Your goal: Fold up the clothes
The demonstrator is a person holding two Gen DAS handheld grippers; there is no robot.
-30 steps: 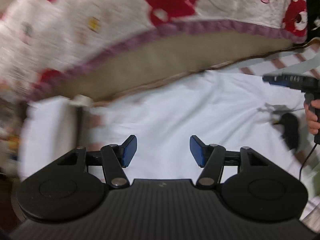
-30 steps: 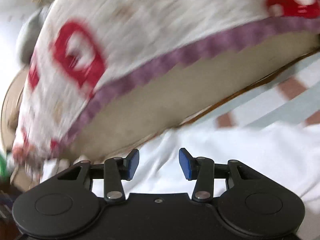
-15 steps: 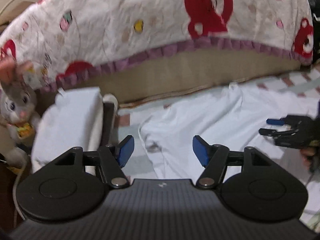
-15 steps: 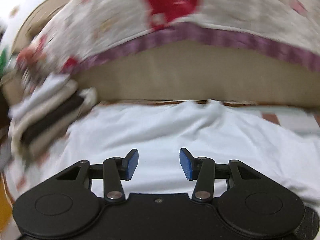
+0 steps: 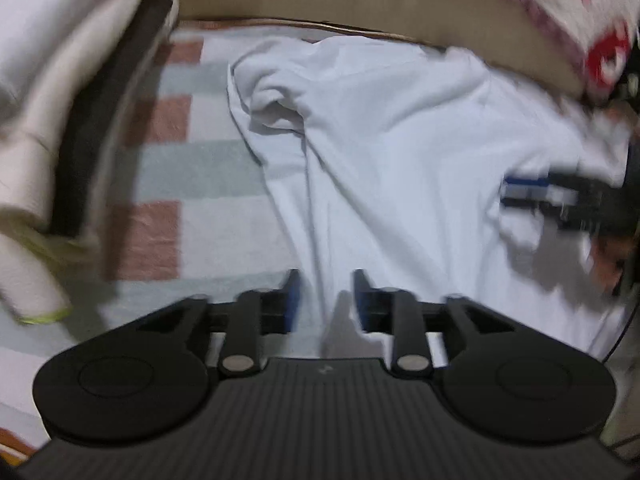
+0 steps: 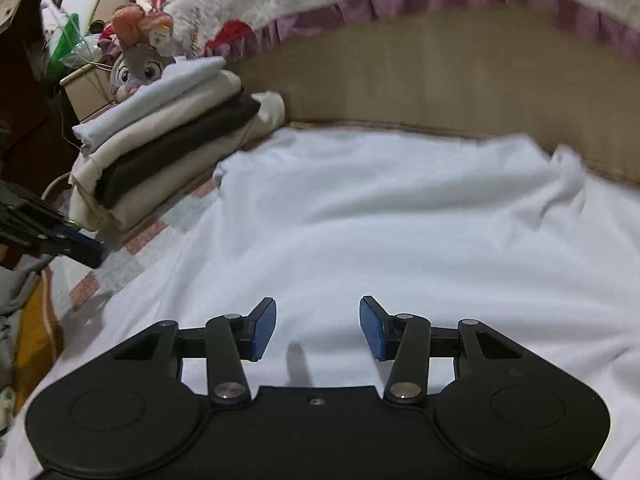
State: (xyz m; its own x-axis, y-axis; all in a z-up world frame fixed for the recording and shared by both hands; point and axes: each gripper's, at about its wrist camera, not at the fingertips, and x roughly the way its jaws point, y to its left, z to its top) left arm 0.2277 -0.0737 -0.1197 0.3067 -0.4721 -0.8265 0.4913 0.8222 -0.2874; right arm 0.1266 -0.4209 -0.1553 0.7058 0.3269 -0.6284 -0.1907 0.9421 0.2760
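White garment (image 6: pixel 400 216) spread beneath right gripper (image 6: pixel 318 328)

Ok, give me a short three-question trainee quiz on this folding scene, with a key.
1. True or false: the white garment already lies on the stack of folded clothes.
2. Multiple choice: what peeks out behind that stack? A) a plush rabbit toy B) a kettle C) a shoe
3. Fill in: the right claw is ___ , with nothing between its pads.

Key
1. False: it lies spread out and wrinkled on the checked sheet, beside the stack.
2. A: the plush rabbit toy shows just behind the top of the pile.
3. Open: it hovers over the white garment without gripping it.
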